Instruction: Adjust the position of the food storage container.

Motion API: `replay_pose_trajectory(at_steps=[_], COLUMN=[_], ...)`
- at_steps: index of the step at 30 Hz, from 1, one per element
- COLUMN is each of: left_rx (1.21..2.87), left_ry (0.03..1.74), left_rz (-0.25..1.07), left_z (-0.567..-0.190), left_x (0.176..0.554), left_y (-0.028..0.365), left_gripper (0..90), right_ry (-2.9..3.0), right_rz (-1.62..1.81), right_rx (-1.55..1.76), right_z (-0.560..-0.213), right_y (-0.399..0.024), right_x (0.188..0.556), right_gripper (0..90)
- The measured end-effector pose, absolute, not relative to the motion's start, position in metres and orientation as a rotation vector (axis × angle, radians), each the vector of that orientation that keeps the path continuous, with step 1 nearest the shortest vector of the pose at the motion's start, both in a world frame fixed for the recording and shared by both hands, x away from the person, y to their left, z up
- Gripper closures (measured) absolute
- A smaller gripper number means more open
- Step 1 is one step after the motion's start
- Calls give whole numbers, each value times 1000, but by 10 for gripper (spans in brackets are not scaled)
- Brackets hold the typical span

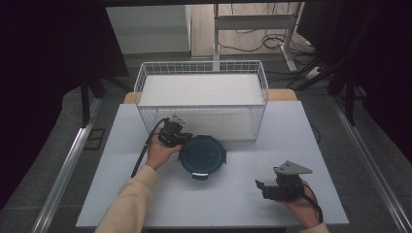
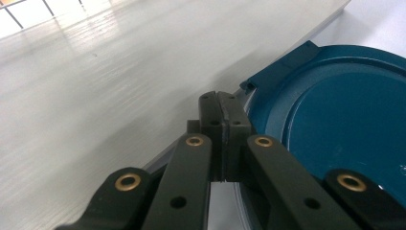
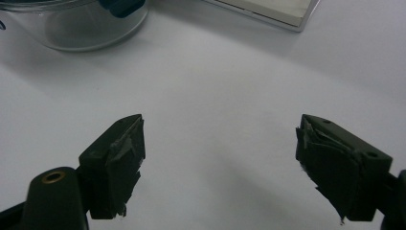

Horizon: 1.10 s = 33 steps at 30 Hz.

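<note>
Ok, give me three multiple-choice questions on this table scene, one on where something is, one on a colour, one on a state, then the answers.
1. Where does the container stand?
A. inside the basket
B. on the table in front of the basket
C. on the floor

2. What colour is its lid?
A. red
B. white
C. dark teal

3. How do the right gripper's jaws stand?
A. wide apart with nothing between them
B. shut on the lid
C. shut on a cloth

Answers: 1 B, the high view shows it on the table just short of the basket. 2 C, the left gripper view shows teal. 3 A, the right gripper view shows bare table between them.
</note>
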<state>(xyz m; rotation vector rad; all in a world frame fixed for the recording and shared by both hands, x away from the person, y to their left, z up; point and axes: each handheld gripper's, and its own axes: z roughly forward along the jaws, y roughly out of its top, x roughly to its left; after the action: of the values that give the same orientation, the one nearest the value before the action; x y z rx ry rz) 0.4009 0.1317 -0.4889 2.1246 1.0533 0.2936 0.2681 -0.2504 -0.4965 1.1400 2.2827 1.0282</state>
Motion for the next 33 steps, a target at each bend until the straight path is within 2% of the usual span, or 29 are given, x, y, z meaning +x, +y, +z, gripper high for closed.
replay_pose_trajectory(at_steps=[12, 33], left_rx=[2149, 2224], left_ry=[996, 887], left_rz=[263, 242], left_z=[-488, -484], left_x=[395, 368], left_y=[126, 92], left_gripper=[900, 900], right_ry=[2282, 2267], right_rz=[1024, 1040], right_rx=[1142, 1152], right_z=[-497, -493], right_y=[-250, -253], right_x=[269, 268], right_gripper=[168, 168])
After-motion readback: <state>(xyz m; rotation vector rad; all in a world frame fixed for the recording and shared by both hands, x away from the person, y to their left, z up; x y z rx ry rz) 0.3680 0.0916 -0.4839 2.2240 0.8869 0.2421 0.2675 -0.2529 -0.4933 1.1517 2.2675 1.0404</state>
